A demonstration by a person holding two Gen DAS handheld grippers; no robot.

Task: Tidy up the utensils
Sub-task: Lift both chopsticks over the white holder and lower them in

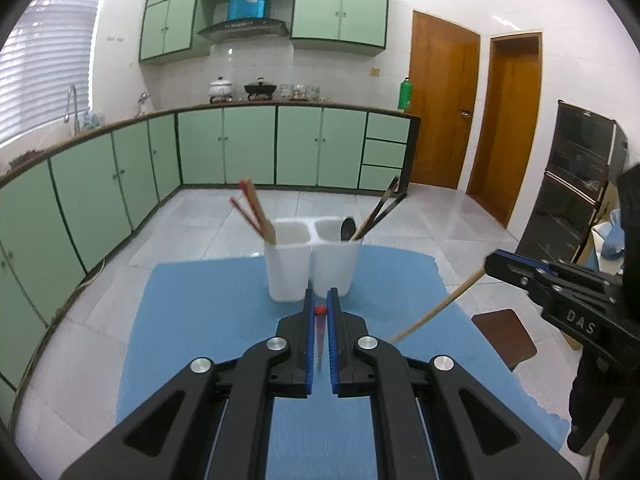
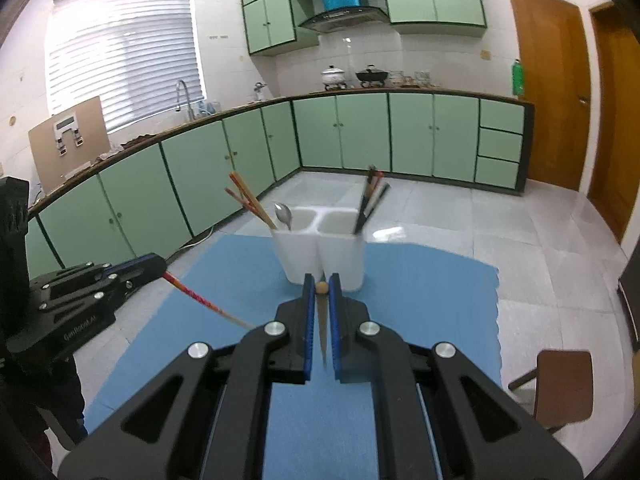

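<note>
A white two-compartment utensil holder (image 1: pixel 310 268) (image 2: pixel 324 256) stands on a blue mat (image 1: pixel 200 320) (image 2: pixel 420 300). Red-and-wood chopsticks (image 1: pixel 252 208) (image 2: pixel 248 200) lean in its left compartment, dark chopsticks (image 1: pixel 380 208) (image 2: pixel 370 200) in its right, with a spoon (image 1: pixel 347 229) (image 2: pixel 284 215). My left gripper (image 1: pixel 320 300) is shut on a red-patterned chopstick (image 1: pixel 319 332) (image 2: pixel 200 300), just before the holder. My right gripper (image 2: pixel 322 284) is shut on a plain wooden chopstick (image 2: pixel 322 320) (image 1: pixel 440 306), also just before the holder.
Green kitchen cabinets (image 1: pixel 248 148) run along the back and left. A brown stool (image 1: pixel 504 336) (image 2: pixel 560 384) stands right of the mat. A dark cabinet (image 1: pixel 576 184) is at the right, with wooden doors (image 1: pixel 444 104) behind.
</note>
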